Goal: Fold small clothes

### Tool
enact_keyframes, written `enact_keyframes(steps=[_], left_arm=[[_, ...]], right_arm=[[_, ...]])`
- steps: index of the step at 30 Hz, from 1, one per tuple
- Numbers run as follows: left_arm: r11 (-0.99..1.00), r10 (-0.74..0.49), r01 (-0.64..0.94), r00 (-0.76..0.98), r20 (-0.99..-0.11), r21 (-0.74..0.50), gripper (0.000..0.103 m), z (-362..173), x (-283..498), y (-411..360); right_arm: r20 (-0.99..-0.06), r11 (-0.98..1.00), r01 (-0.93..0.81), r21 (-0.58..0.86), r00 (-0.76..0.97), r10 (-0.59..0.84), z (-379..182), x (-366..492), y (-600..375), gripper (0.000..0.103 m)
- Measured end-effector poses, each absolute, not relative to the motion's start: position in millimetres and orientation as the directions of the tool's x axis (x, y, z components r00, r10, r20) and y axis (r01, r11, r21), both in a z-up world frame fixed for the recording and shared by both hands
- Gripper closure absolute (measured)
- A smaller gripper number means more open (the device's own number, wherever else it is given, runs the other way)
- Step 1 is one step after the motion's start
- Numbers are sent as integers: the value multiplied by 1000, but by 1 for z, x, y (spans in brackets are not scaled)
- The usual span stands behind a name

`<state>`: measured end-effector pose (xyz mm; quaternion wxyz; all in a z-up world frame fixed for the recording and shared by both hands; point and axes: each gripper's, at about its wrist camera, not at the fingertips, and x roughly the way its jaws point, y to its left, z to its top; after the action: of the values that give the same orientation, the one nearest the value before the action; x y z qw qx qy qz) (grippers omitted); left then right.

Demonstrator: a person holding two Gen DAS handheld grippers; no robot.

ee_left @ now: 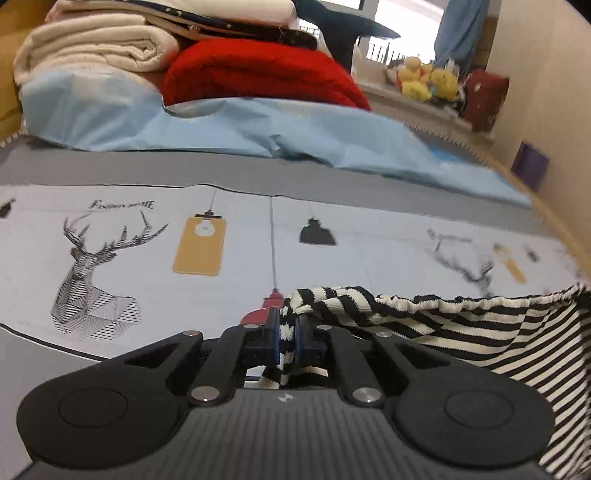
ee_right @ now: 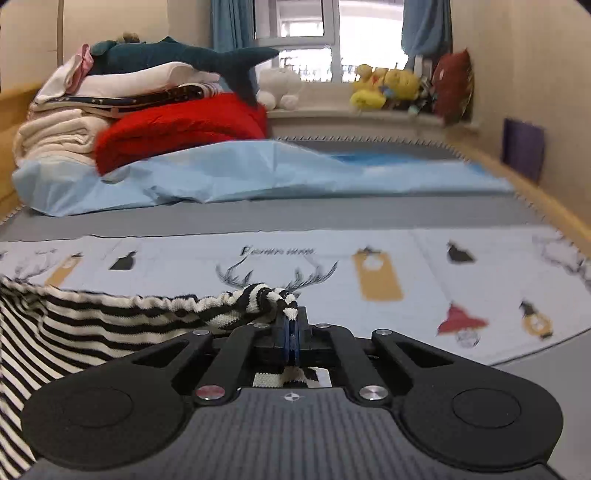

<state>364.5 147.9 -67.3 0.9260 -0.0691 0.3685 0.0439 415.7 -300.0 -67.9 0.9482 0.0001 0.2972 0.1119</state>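
Two wrist cameras look along a bed (ee_left: 221, 177) toward a window (ee_right: 306, 33). The left gripper (ee_left: 287, 325) is closed on one corner of a black and white striped garment (ee_left: 480, 332), with striped cloth pinched between its blue pads (ee_left: 275, 332) and a bit hanging out below them. From there the garment's gathered edge runs off to the right, and the cloth hangs down from it at the right side of the view.

The right gripper (ee_right: 291, 328) is closed tight on the garment's (ee_right: 74, 321) other corner, a knot of striped cloth bunched just above its fingertips. In this view the gathered edge runs off to the left, with the striped cloth hanging below it. So the garment is held up between the two grippers, spread in front of the bed.

Under it lies a pale sheet (ee_left: 147, 266) printed with deer heads, lamps and bottles, with a grey band beyond. Farther back sits a crumpled light blue cover (ee_right: 258, 173). On the left is a pile of bedding: a red blanket (ee_right: 177, 125), folded cream blankets (ee_right: 55, 136) and a dark blue plush shark (ee_right: 207, 59) on top. Yellow plush toys (ee_right: 388, 86) and a white plush (ee_right: 279, 86) sit on the sill, with blue curtains (ee_right: 424, 26) at the sides
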Motion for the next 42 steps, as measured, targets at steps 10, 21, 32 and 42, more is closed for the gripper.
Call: enact_keyframes(steps=[10,21,32,42], left_arm=[[983,11,-153,615,-788,-106,92,-119,386,151],[962,5,-232,547,-837,-145,27,-96,369,165],[928,-93,-285,444,-891,-238,27,-75,247,182],[921,-127,-314,317,-940,-231,53,-118,232,186]], right_arm=[[-682,980,-192,-61,724,99,-122,443,-275,102],[-752,990,-120,-71,658,25,-127,447,-267,70],[-802,974,-64,216,558,215,-67,340,-333,50],[-920,957,53,287,293,260,-123,289,-349,48]])
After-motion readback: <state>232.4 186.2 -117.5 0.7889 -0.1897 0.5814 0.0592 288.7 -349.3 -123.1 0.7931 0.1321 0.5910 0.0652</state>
